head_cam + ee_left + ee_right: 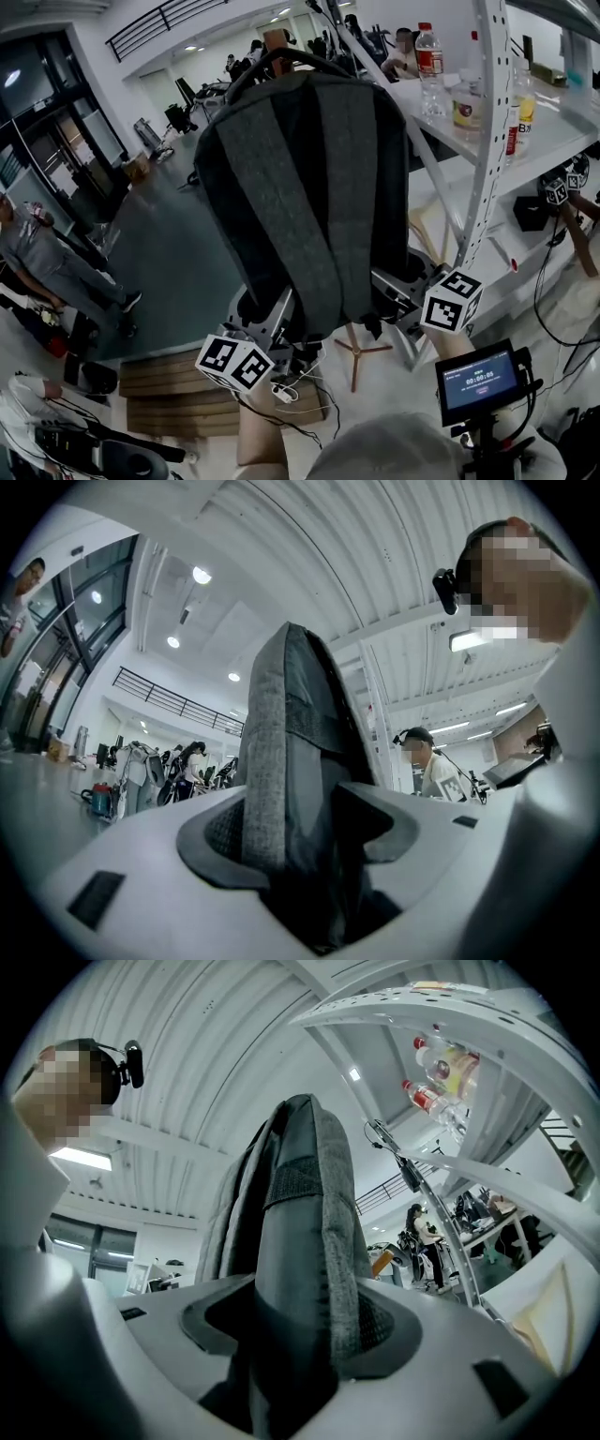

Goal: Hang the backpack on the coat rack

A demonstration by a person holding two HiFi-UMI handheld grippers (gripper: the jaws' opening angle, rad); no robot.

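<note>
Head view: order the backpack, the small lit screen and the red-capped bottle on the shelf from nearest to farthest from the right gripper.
1. The backpack: its lower right edge is clamped in the right gripper.
2. The small lit screen: just below the gripper, at lower right.
3. The red-capped bottle: up on the shelf at upper right, clearly farthest.

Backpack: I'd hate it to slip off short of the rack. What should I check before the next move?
1. Left gripper clamped on backpack: ok.
2. Right gripper clamped on it: ok.
3. Backpack upright, handle on top: ok.
4. Handle over the rack peg: cannot tell.
5. Rack base in view under the backpack: ok.
</note>
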